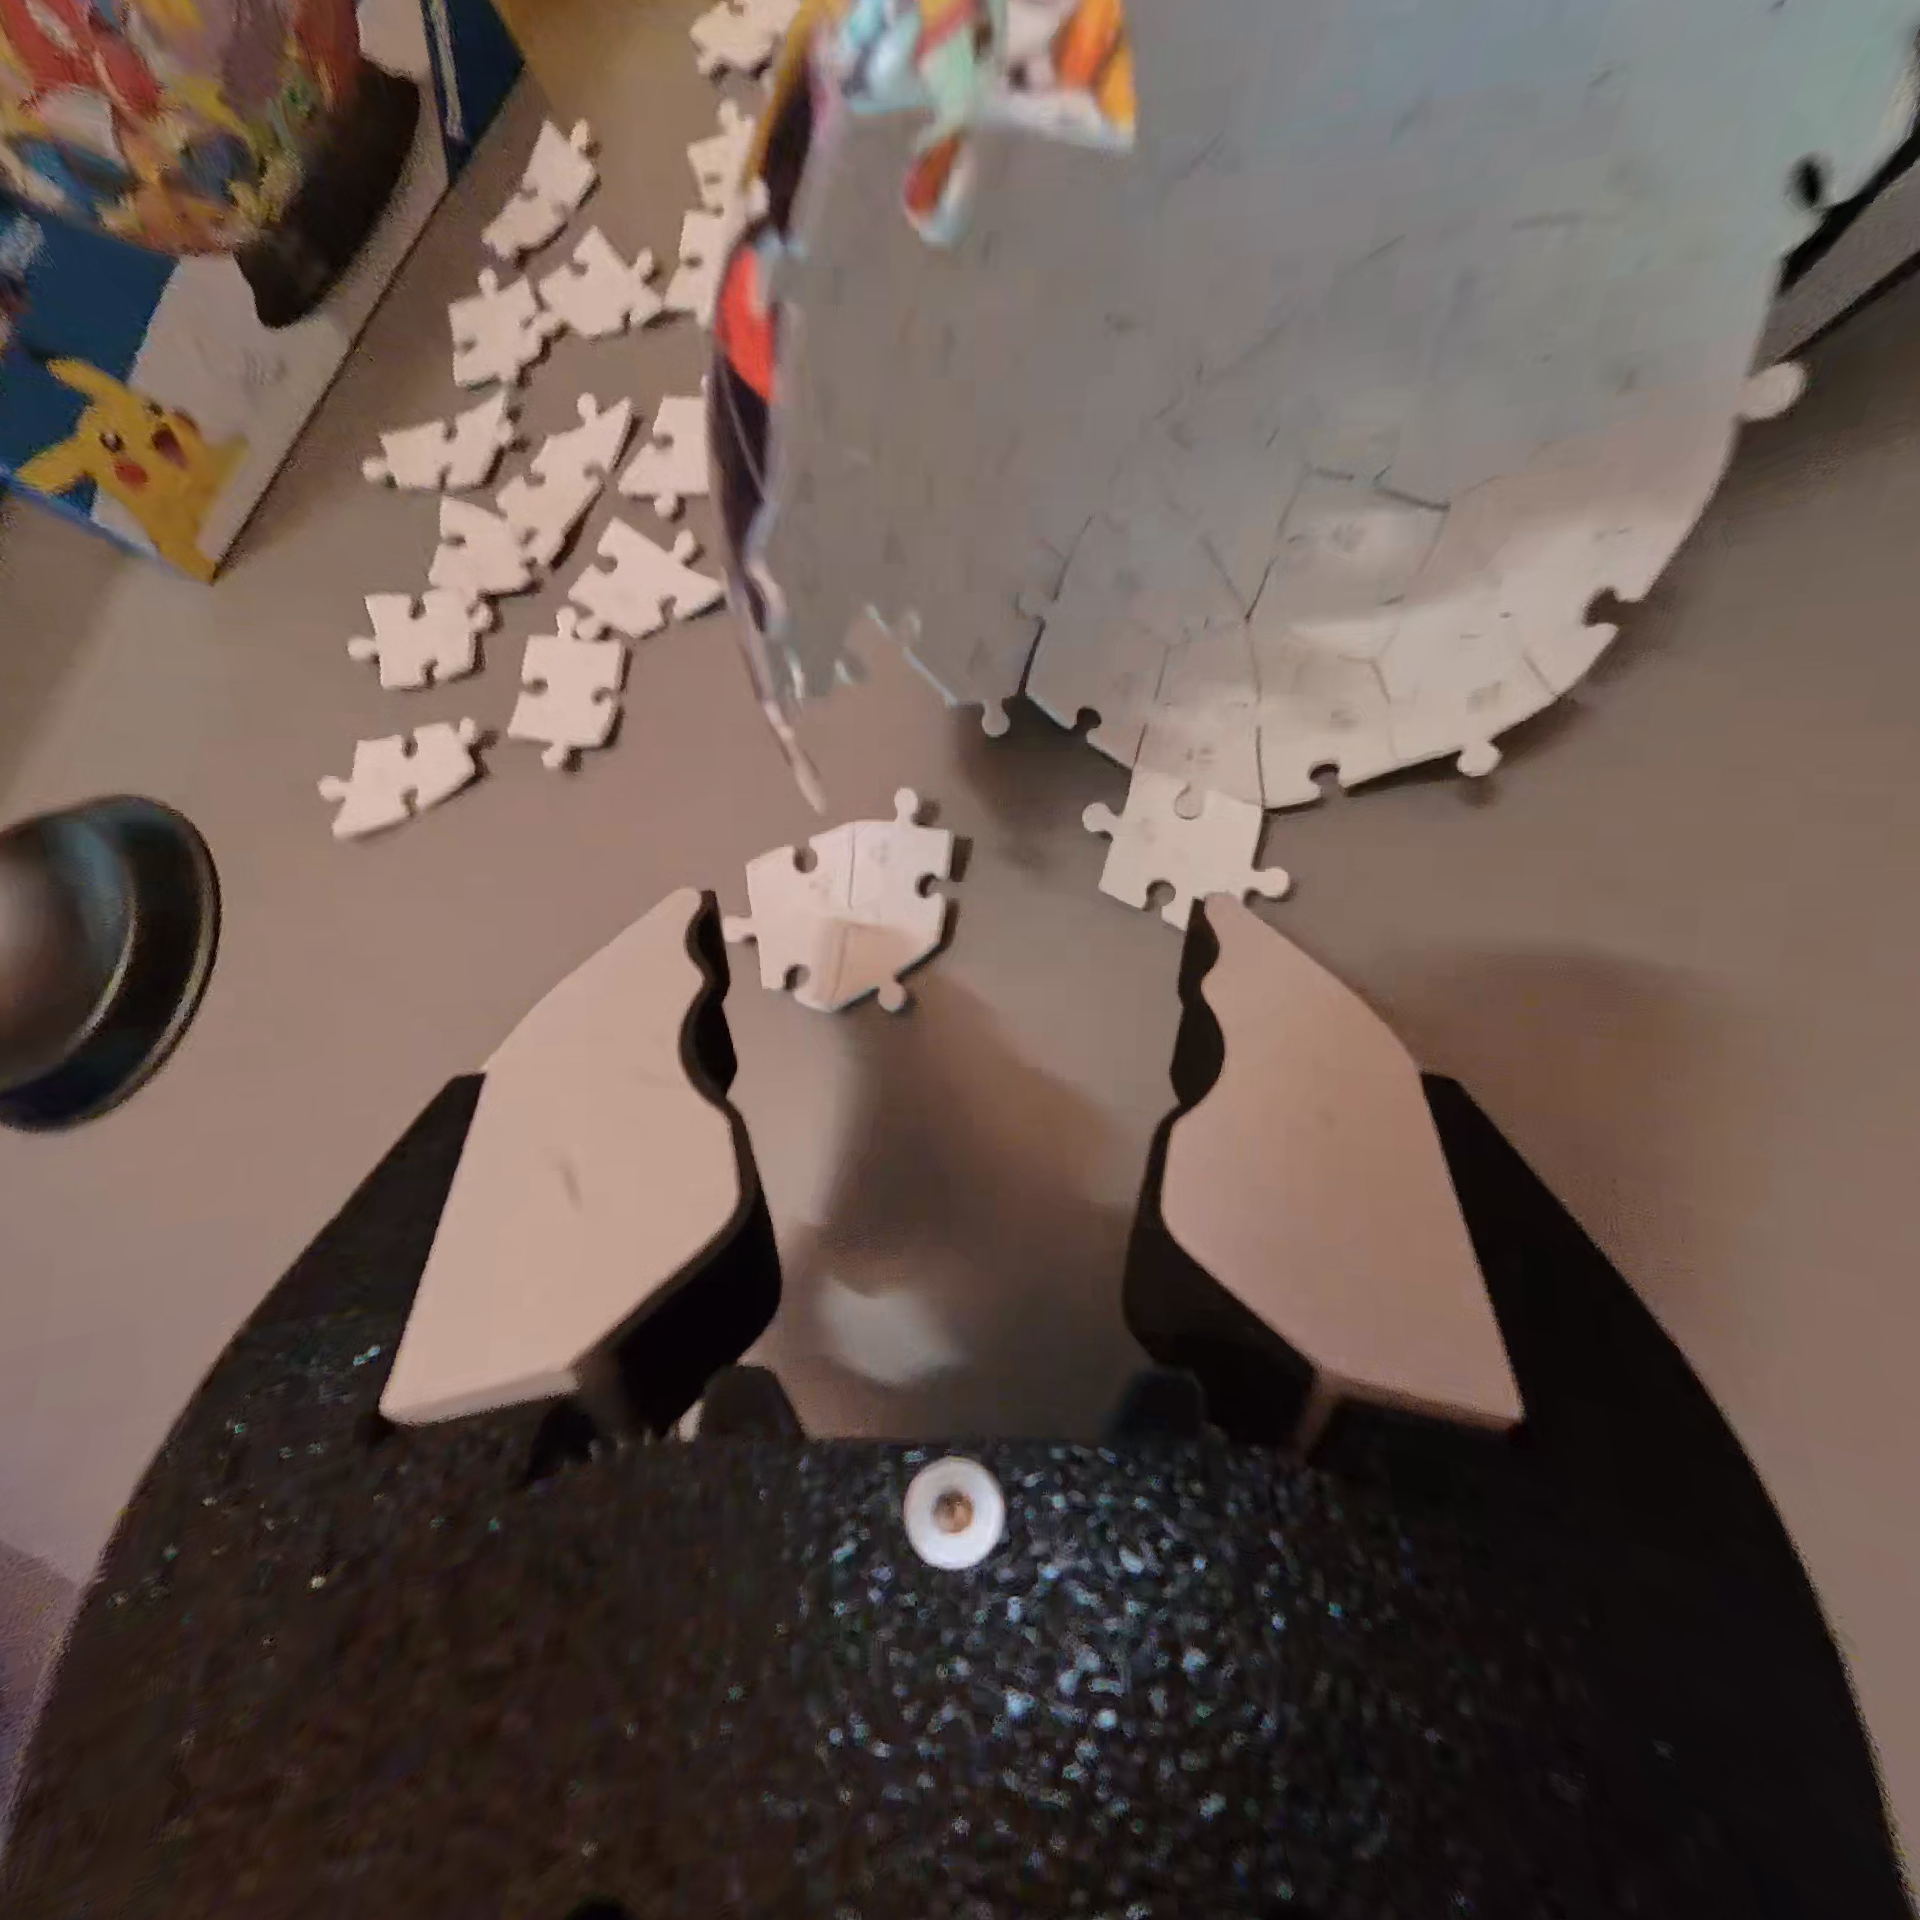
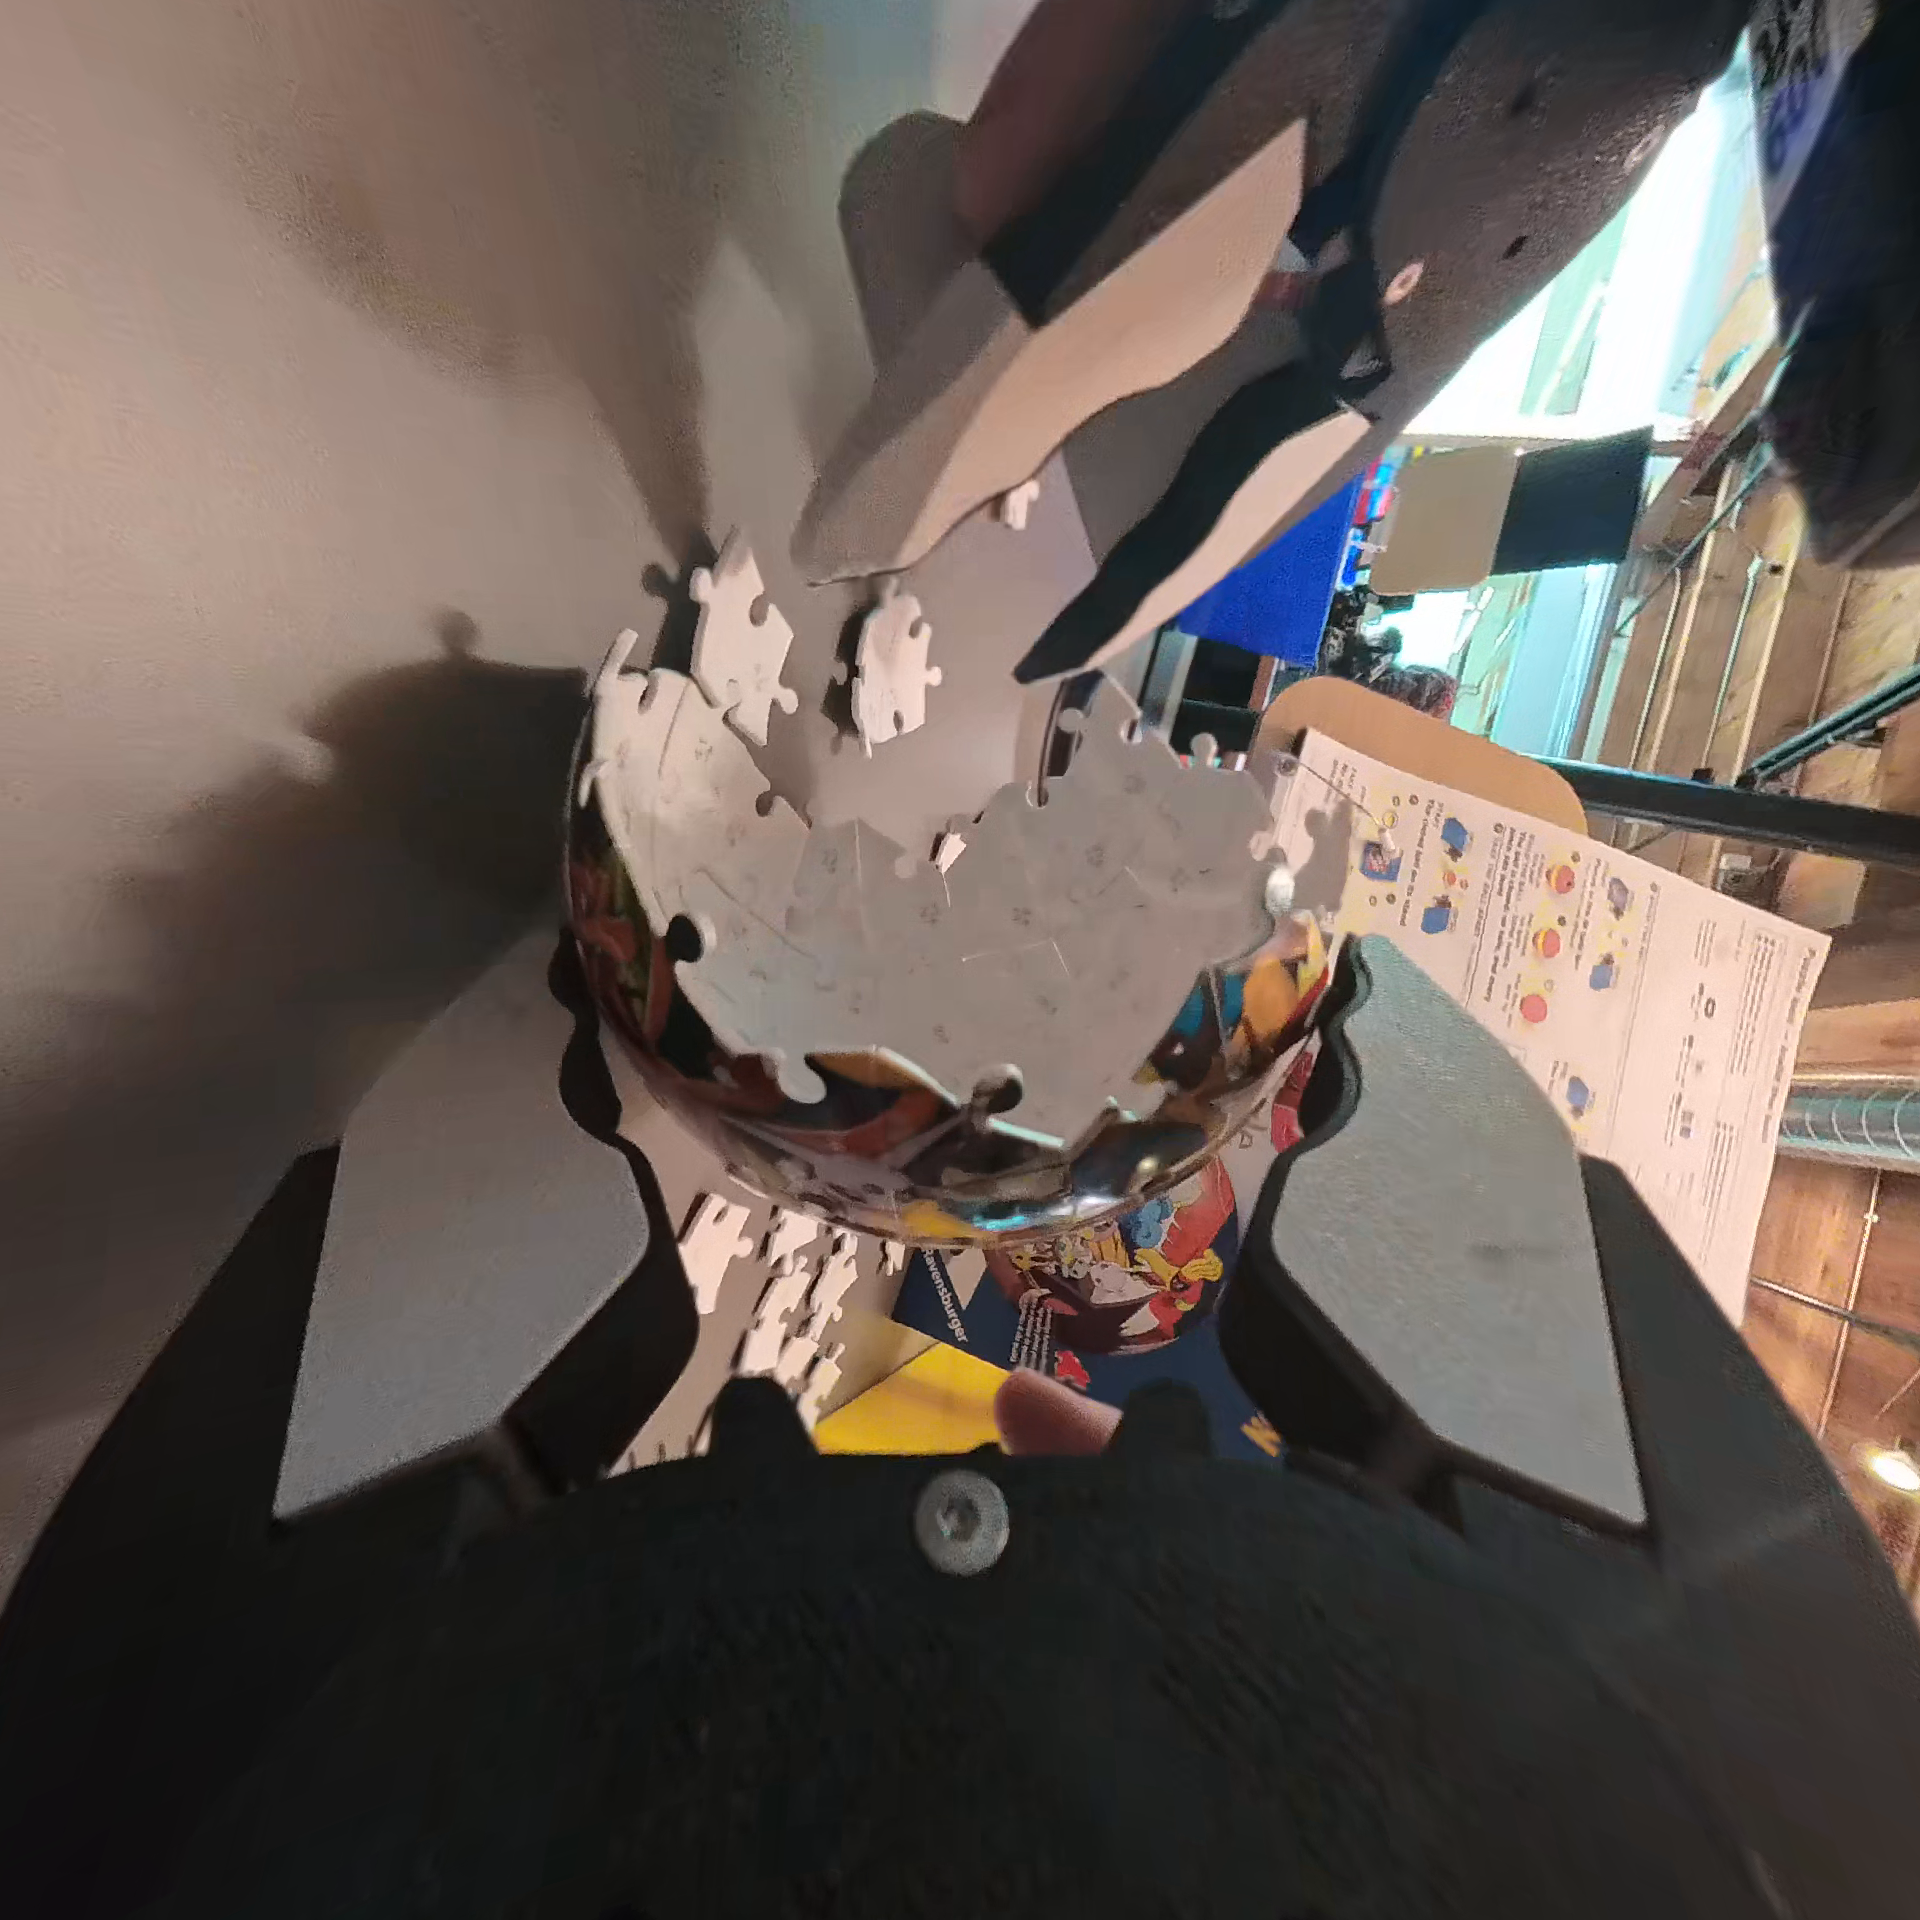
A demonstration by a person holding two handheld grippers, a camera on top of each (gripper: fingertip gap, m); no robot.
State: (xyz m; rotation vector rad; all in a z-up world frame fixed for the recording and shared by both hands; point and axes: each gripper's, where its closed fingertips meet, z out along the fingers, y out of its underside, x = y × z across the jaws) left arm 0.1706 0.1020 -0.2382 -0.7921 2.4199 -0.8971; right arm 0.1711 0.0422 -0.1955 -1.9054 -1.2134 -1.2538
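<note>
My left gripper is open, low over the grey table. A small cluster of joined white puzzle pieces lies on the table between its fingertips, nearer the left finger. My right gripper is shut on a half-built puzzle ball shell, white inside and coloured outside, with a finger on each side. The shell fills the upper right of the left wrist view, with one piece jutting from its rim near my right fingertip. The left gripper also shows above the shell in the right wrist view.
Several loose white pieces lie face down on the table to the left. A colourful puzzle box stands at the far left. A black round stand sits at the left edge. A printed instruction sheet lies beyond the shell. About 9 cm separates my left fingertips from my right.
</note>
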